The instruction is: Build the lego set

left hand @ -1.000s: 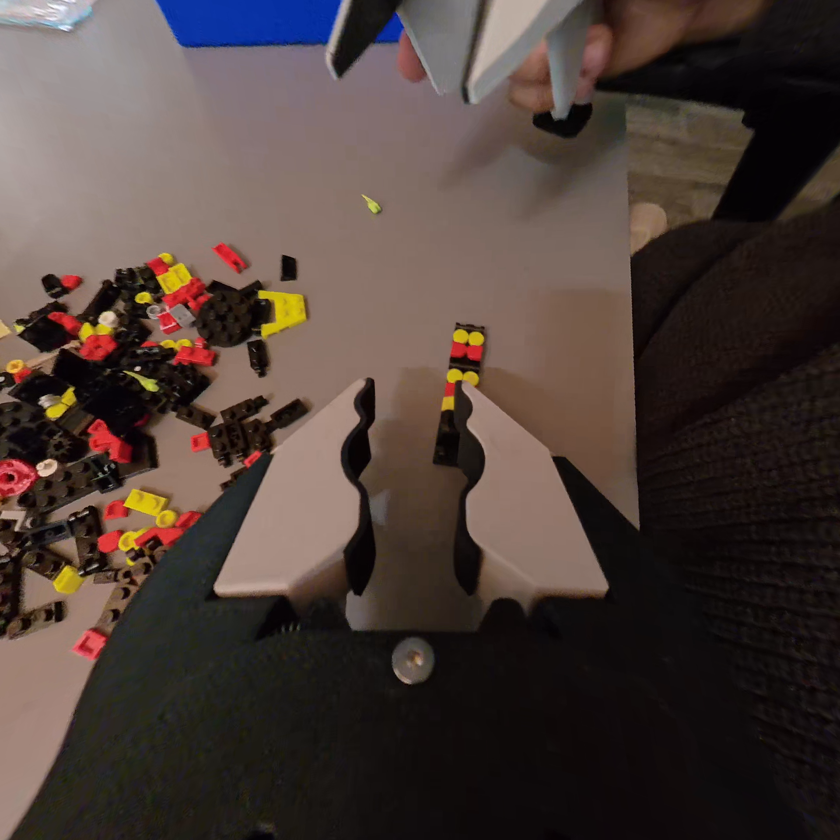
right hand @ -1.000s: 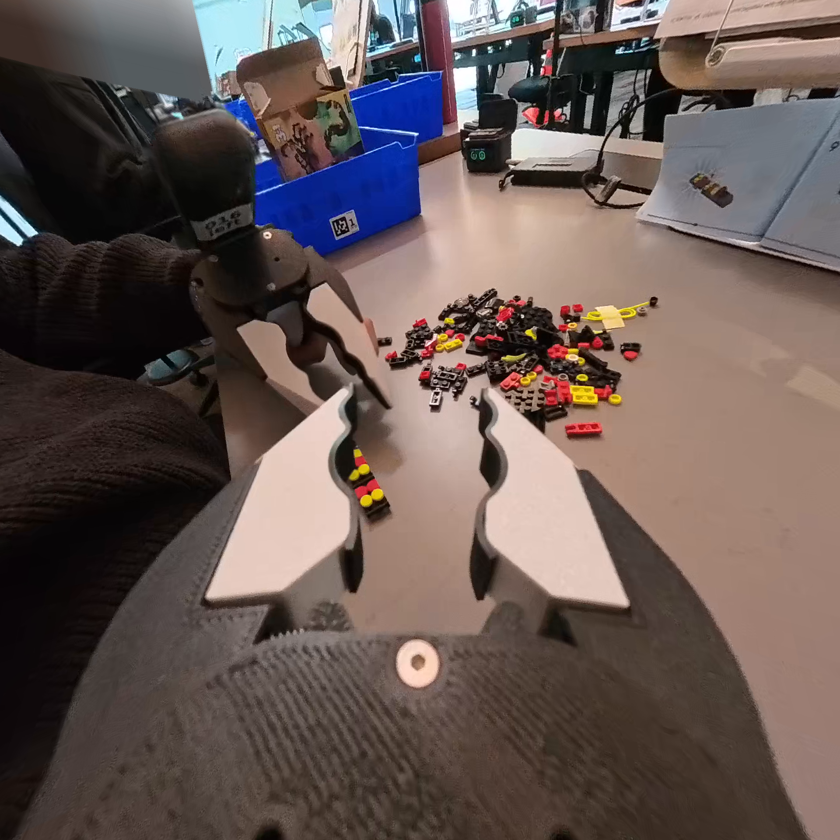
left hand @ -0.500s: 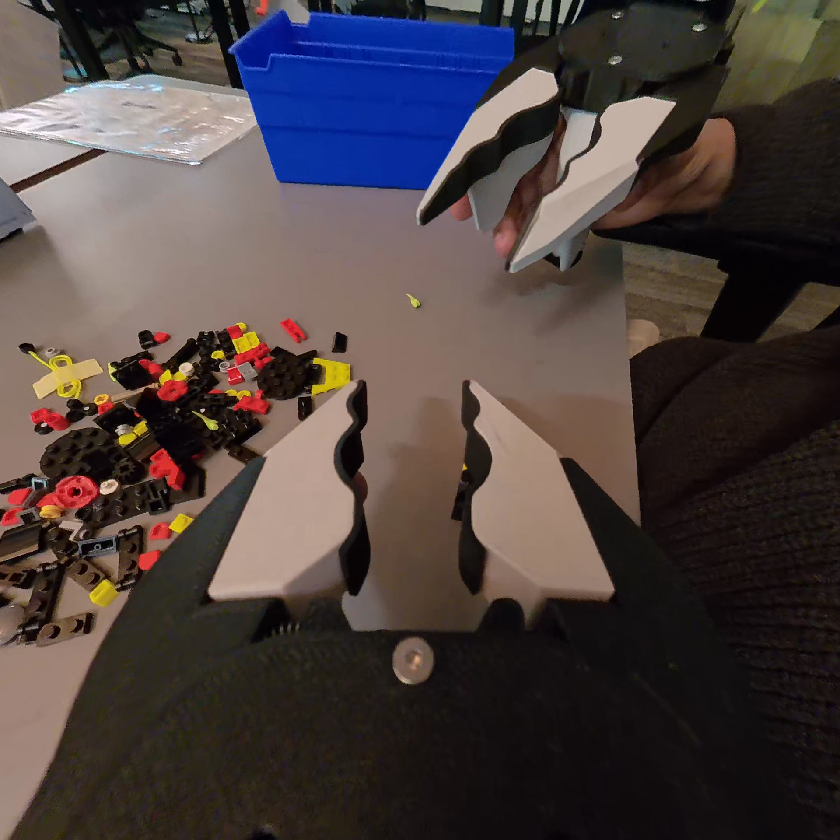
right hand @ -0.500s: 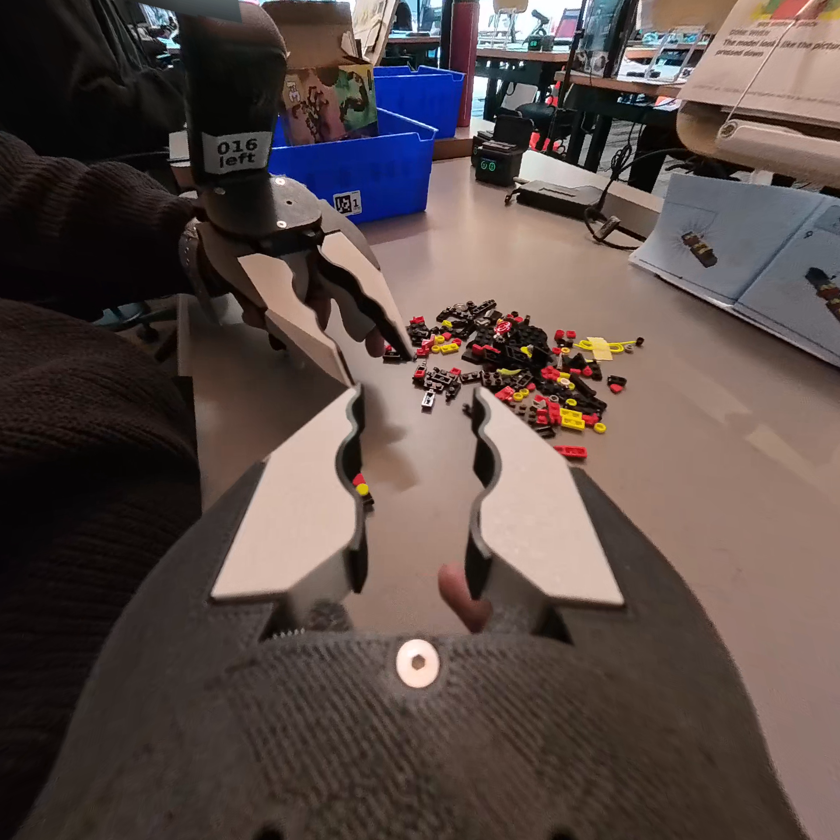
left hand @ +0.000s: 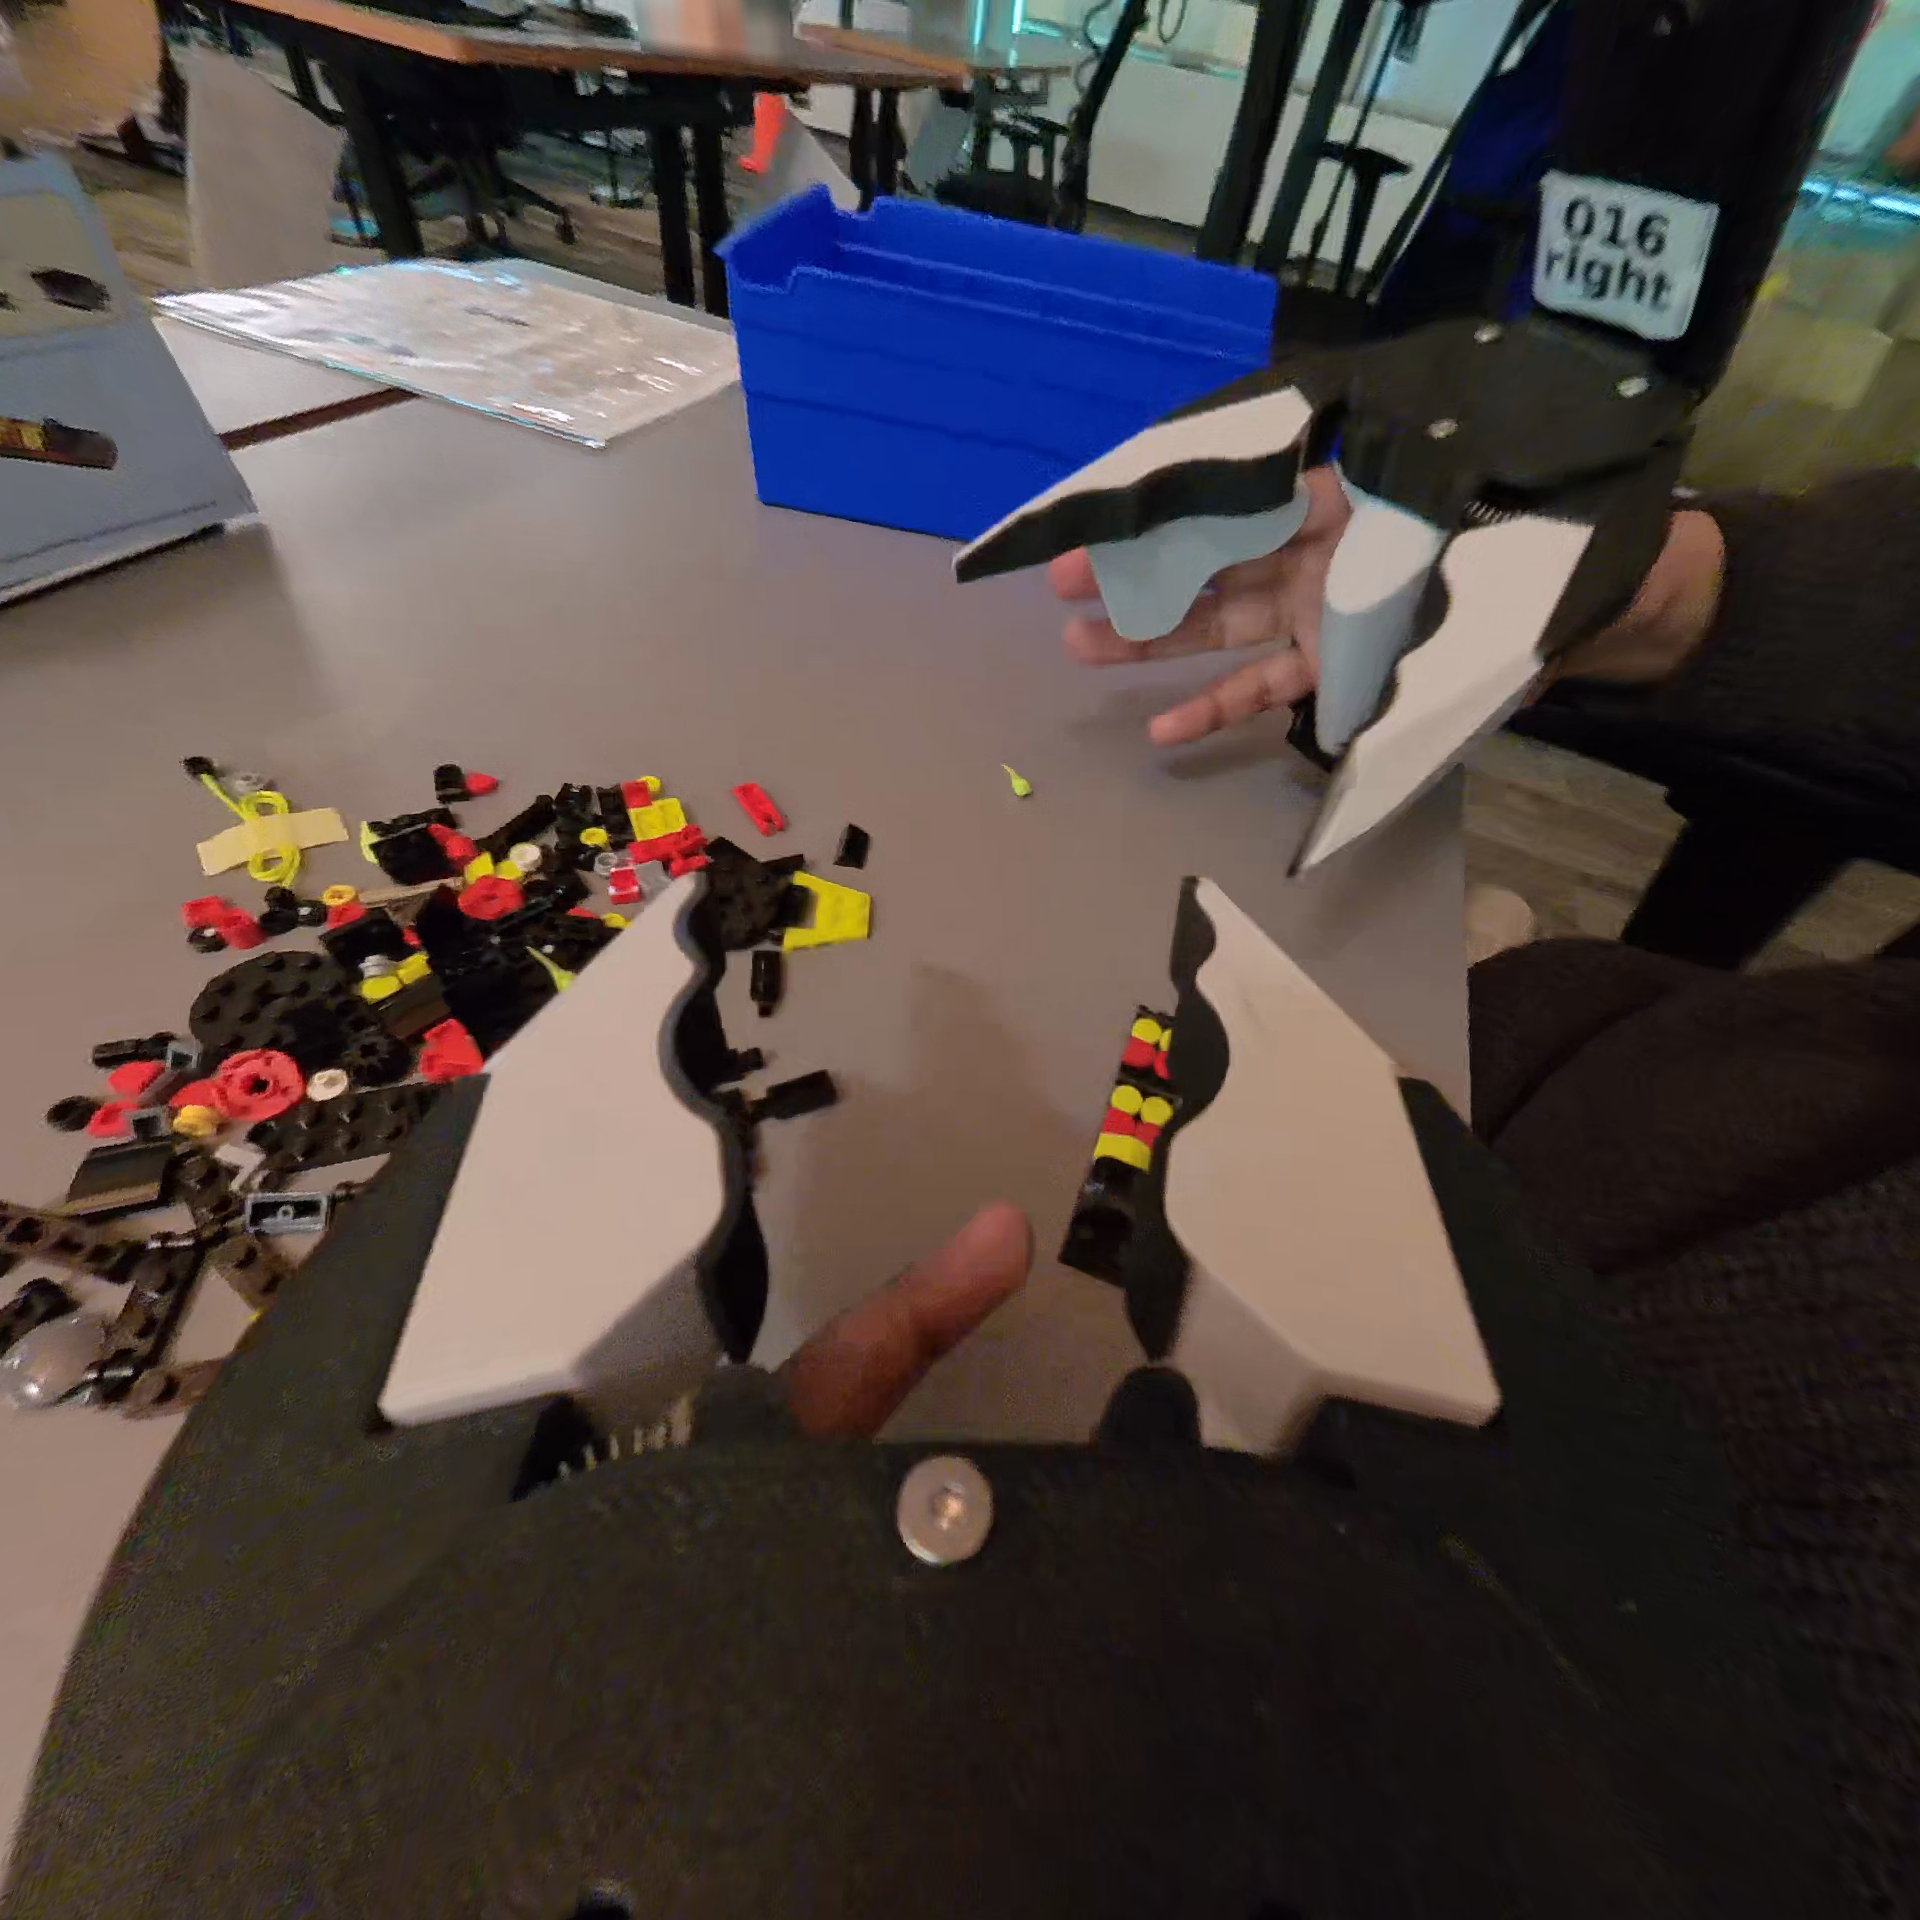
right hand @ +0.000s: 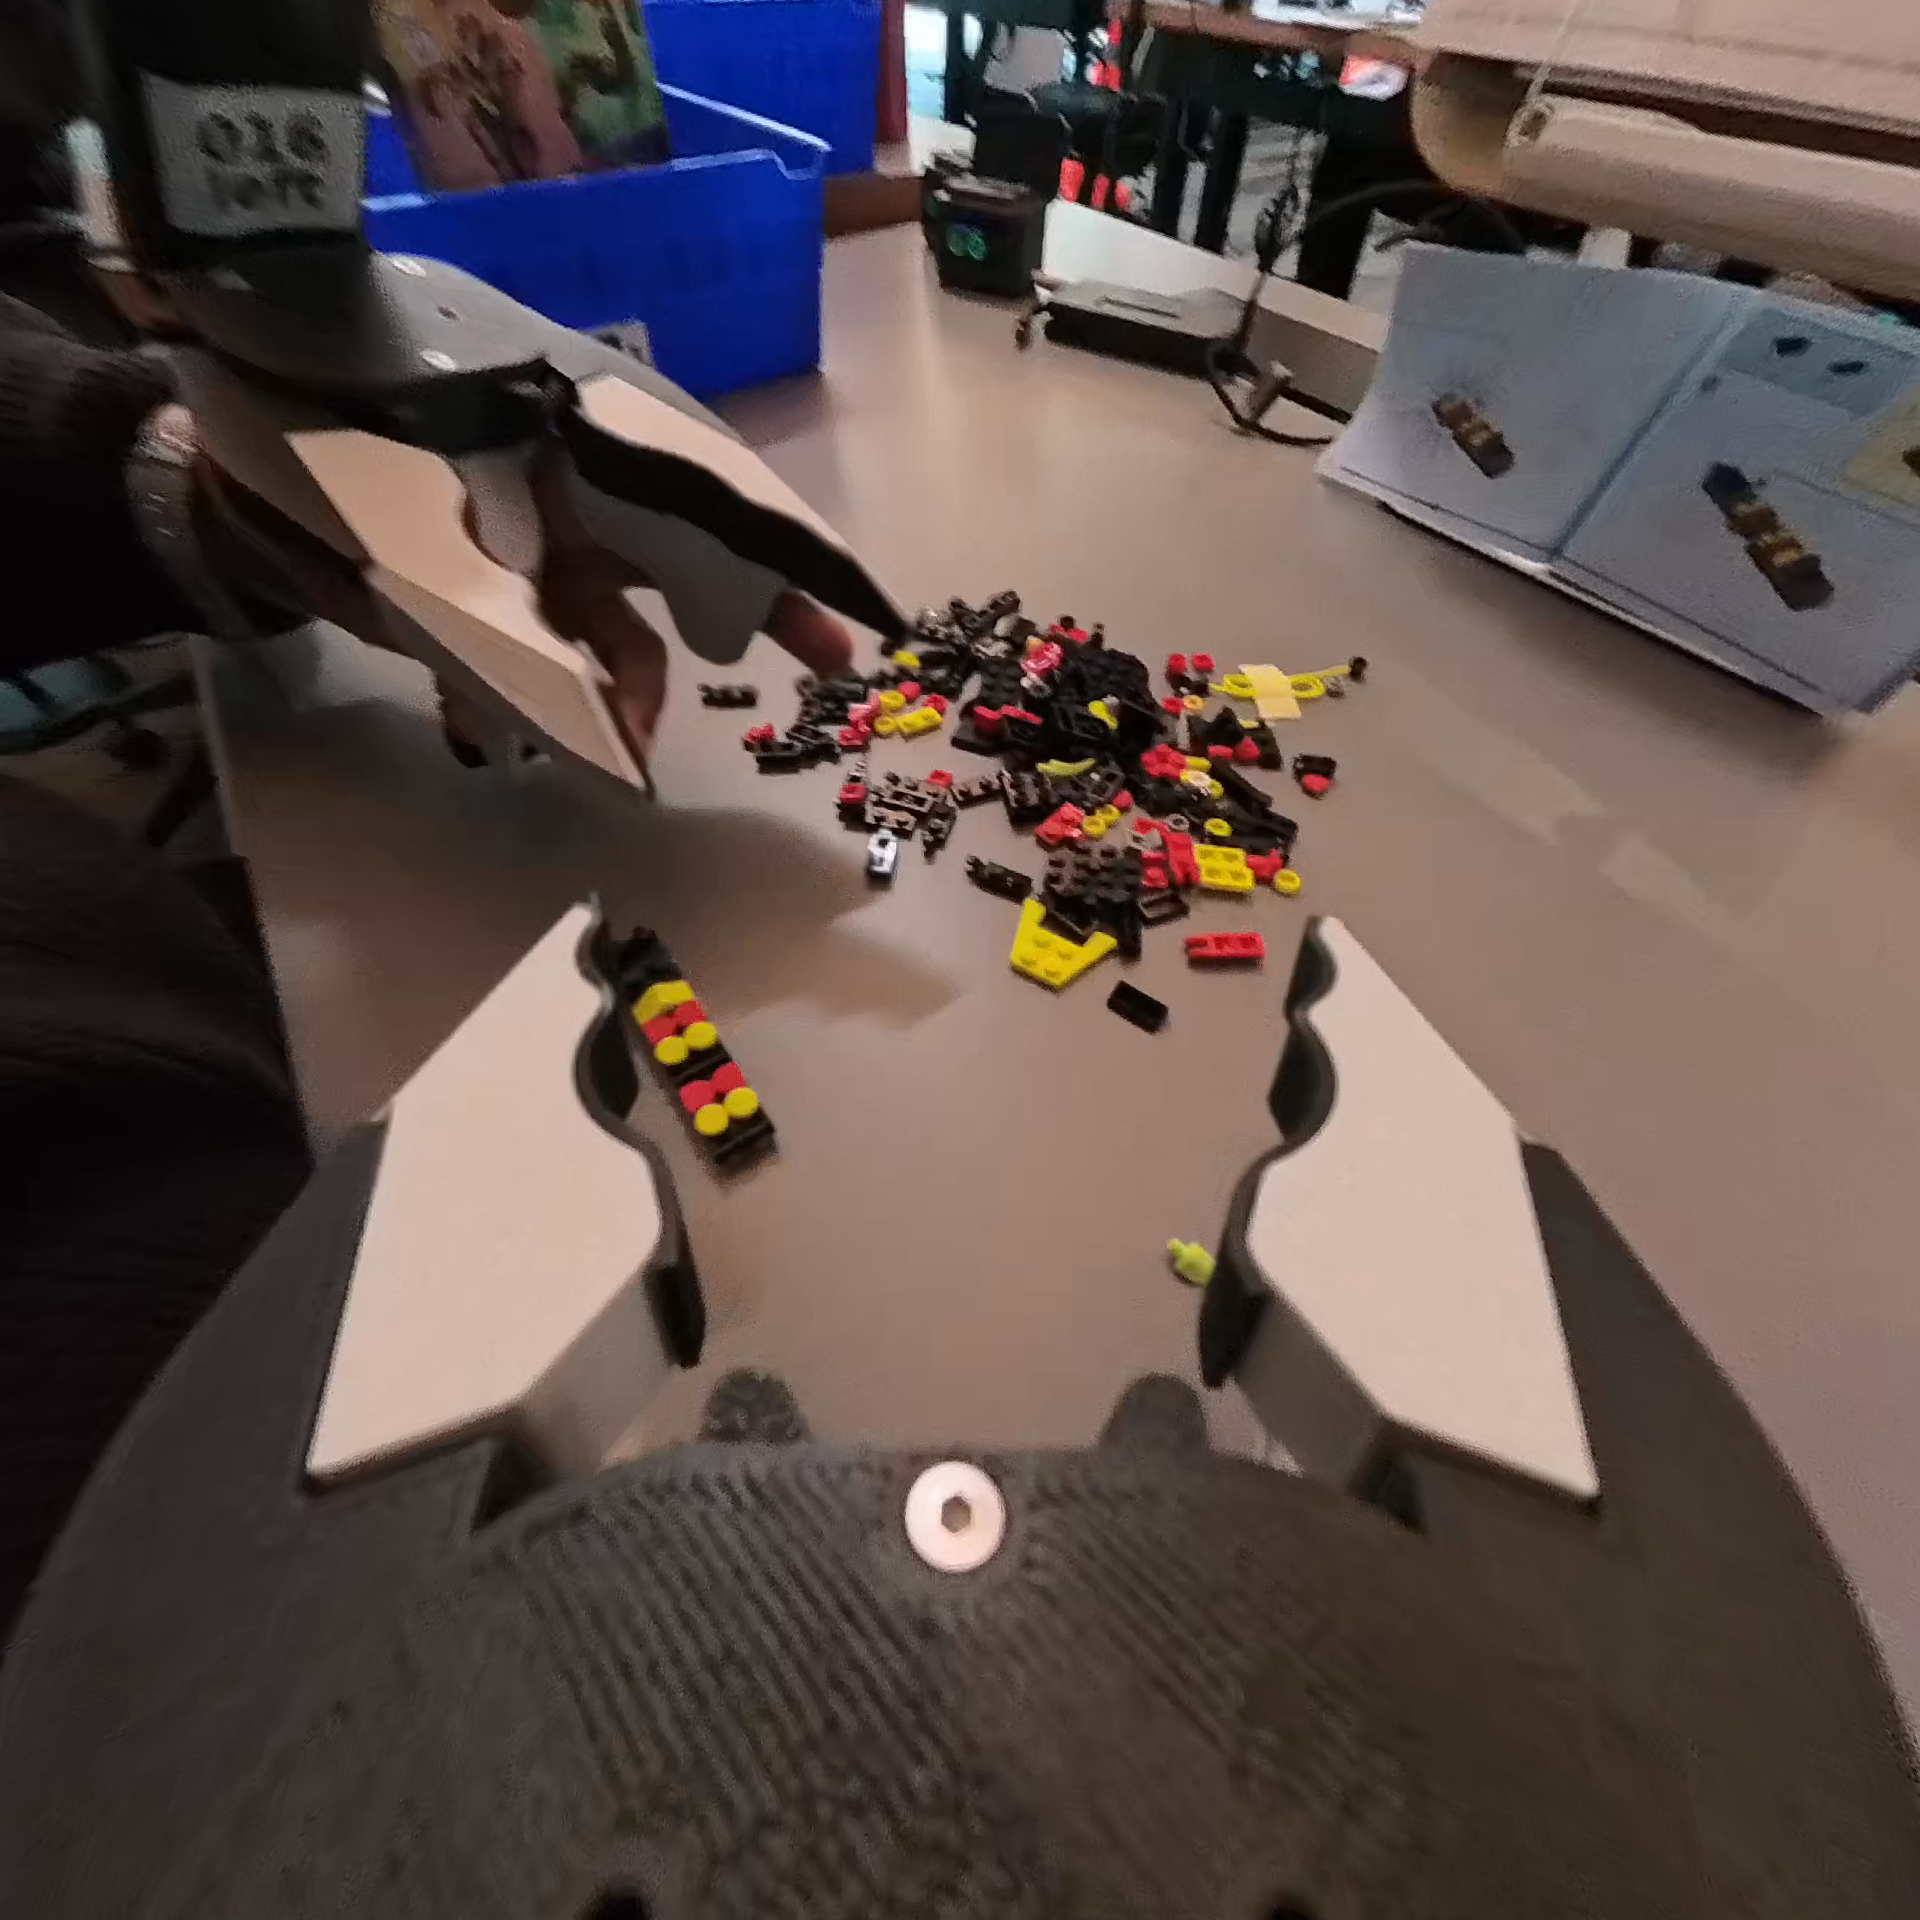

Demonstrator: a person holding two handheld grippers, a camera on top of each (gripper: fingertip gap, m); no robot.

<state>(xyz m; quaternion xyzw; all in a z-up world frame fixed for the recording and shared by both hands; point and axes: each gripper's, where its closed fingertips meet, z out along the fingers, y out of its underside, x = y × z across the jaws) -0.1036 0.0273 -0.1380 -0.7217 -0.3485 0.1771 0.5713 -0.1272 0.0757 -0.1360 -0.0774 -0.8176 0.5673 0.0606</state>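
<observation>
Both tongs spread wider than before, left tongs (left hand: 940, 904) and right tongs (right hand: 951, 925) empty, one built strip (right hand: 694, 1049) on counter (right hand: 1039, 1174), one loose-piece heap (right hand: 1081, 769).

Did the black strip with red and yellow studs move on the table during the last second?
Cannot tell. Both cameras moved. In the right wrist view the strip lies beside the pile, on its left, as before, apart from both grippers' fingers.
</observation>
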